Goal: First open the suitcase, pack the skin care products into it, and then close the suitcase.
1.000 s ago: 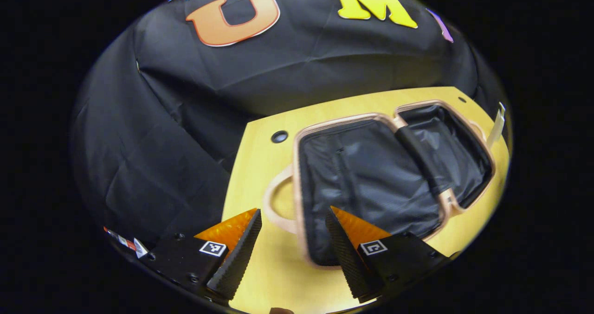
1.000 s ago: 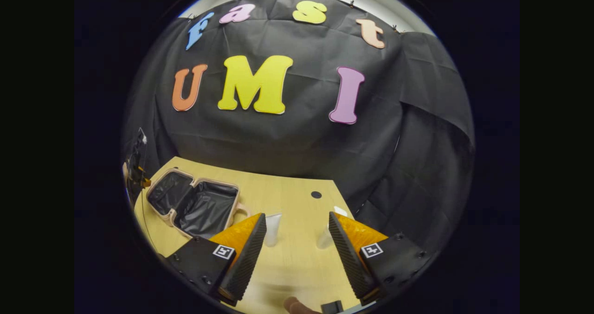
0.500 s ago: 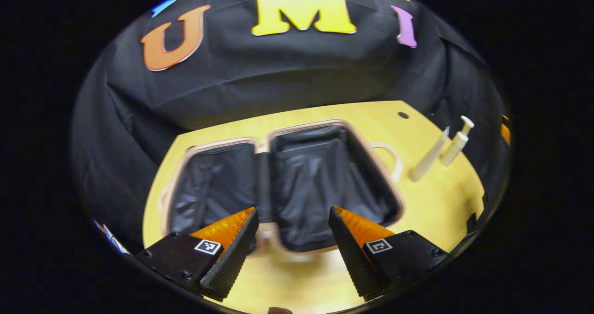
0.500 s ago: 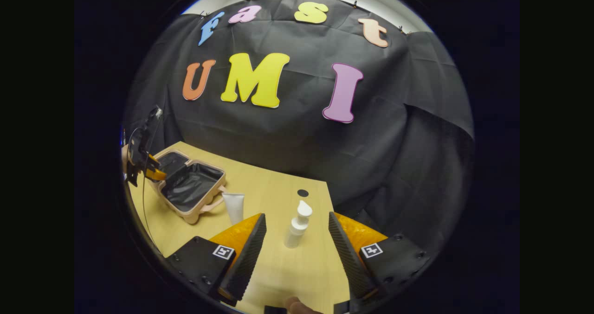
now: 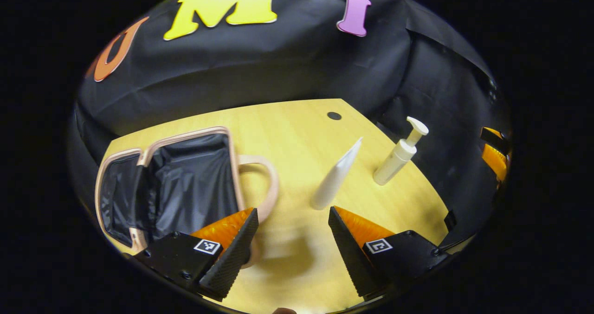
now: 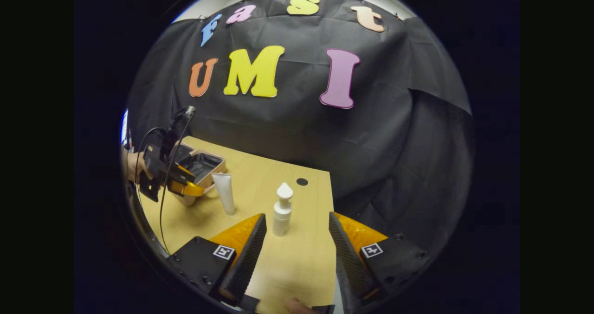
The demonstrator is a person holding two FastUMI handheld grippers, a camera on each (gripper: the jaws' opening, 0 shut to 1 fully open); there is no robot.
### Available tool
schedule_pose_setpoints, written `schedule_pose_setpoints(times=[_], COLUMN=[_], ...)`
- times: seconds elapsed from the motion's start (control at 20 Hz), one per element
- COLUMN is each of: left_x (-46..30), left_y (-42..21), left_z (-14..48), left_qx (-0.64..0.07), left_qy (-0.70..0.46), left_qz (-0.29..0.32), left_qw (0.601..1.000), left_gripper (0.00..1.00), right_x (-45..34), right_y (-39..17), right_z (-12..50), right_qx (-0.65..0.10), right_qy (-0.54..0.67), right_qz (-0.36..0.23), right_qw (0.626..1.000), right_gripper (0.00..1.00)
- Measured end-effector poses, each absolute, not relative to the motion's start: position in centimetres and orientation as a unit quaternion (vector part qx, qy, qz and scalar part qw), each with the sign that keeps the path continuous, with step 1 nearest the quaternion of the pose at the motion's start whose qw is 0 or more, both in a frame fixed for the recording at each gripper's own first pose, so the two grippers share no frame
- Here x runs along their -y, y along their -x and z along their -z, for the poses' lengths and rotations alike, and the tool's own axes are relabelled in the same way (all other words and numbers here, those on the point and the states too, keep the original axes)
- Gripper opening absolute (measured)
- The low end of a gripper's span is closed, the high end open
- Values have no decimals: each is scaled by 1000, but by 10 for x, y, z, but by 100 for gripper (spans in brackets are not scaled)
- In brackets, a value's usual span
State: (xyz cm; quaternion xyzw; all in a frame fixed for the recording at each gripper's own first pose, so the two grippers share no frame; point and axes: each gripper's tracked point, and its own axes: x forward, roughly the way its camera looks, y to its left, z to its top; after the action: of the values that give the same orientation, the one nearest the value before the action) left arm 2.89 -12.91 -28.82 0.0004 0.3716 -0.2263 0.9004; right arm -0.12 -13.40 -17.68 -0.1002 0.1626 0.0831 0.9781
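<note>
On the yellow wooden table (image 5: 297, 133), in the left gripper view, my left tongs (image 5: 293, 244) stand released with nothing between the fingers, held over bare wood. The suitcase (image 5: 176, 184) lies open to their left, its black lining showing and its pale handle (image 5: 264, 184) reaching toward the middle of the table. Ahead and slightly right stands a white tube (image 5: 335, 182), cap down, and just beyond it to the right a white pump bottle (image 5: 399, 154), both upright on the table and apart from the suitcase.

In the right gripper view, my right tongs (image 6: 297, 246) are also released and empty. The pump bottle (image 6: 281, 209) stands between the two fingers but farther off, touched by neither. The tube (image 6: 225, 192) stands to its left, near the open suitcase (image 6: 202, 163). My left tongs (image 6: 178, 184) show there too, held in a hand (image 6: 132, 165) just beside the suitcase.
</note>
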Motion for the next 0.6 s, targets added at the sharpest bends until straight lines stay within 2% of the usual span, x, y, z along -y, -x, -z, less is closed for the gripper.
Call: schedule_pose_setpoints(times=[0.15,0.3,0.4,0.45,0.5,0.6], left_x=[170,185,190,190,189,191], left_y=[-36,-49,-60,-65,-68,-71], left_z=[310,335,343,348,350,349], left_qx=[-392,-415,-415,-414,-415,-411], left_qy=[26,36,43,38,35,32], left_qz=[256,249,245,241,239,243], left_qw=[883,874,875,877,877,878], left_gripper=[97,97,88,88,82,60], right_x=[144,149,152,152,153,153], right_y=[-3,-9,-11,-12,-13,-17], right_z=[191,204,214,217,221,226], right_qx=[-183,-201,-215,-219,-222,-225], right_qy=[90,93,90,88,90,97], right_qz=[-84,-84,-84,-85,-86,-85], right_qw=[975,971,969,968,967,966], right_gripper=[80,80,80,80,80,80])
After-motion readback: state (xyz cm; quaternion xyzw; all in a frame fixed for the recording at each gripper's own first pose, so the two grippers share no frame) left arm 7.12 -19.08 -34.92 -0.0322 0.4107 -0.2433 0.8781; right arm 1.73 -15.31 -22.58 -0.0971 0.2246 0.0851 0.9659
